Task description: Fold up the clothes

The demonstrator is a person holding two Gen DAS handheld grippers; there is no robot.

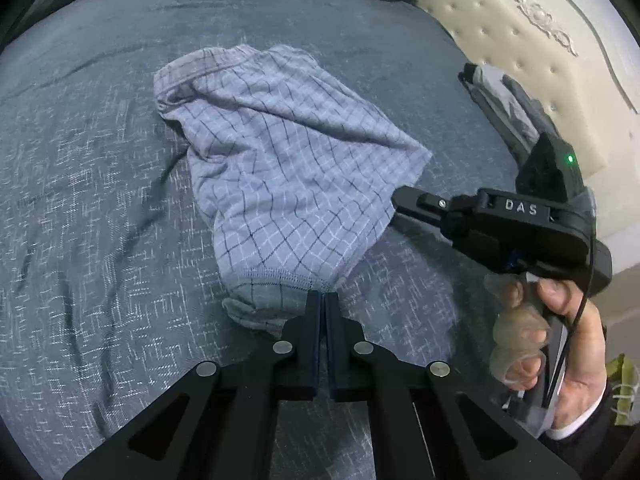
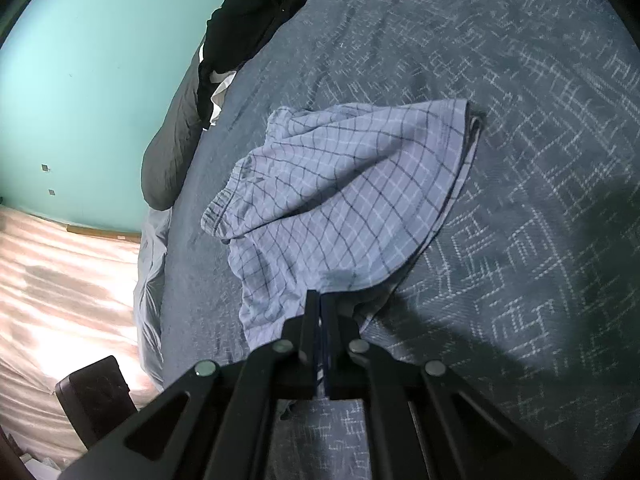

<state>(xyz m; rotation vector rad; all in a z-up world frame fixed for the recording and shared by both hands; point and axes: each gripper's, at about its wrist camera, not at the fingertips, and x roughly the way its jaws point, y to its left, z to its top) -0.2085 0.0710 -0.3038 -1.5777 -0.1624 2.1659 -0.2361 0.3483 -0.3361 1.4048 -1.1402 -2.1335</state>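
On the bed (image 1: pixel 80 184), spread with a dark grey-blue patterned cover, lies a pair of light blue checked shorts (image 1: pixel 280 160), crumpled and partly folded over itself, its elastic waistband on the far side from both cameras. At the near hem of the shorts, the left tool (image 1: pixel 324 300) has its jaws pressed together on the stitched edge of the cloth, a fold of hem bunching just beside its left finger. To the right of the shorts, the right tool (image 1: pixel 400 200) touches the garment's side edge with its tip; a hand (image 1: pixel 560 332) wearing clear fingertip covers grips its handle, and a green light glows on its body. From its own camera, the right tool (image 2: pixel 321 300) shows both fingers closed together with the checked fabric caught between them, the cloth rising slightly toward the tip. Beyond the shorts, near the head of the bed, rest a grey pillow (image 2: pixel 172 152) and a black garment (image 2: pixel 248 12). Right of the shorts stands a cream tufted headboard (image 1: pixel 532 60), with folded grey clothes (image 1: pixel 504 108) stacked beside it.
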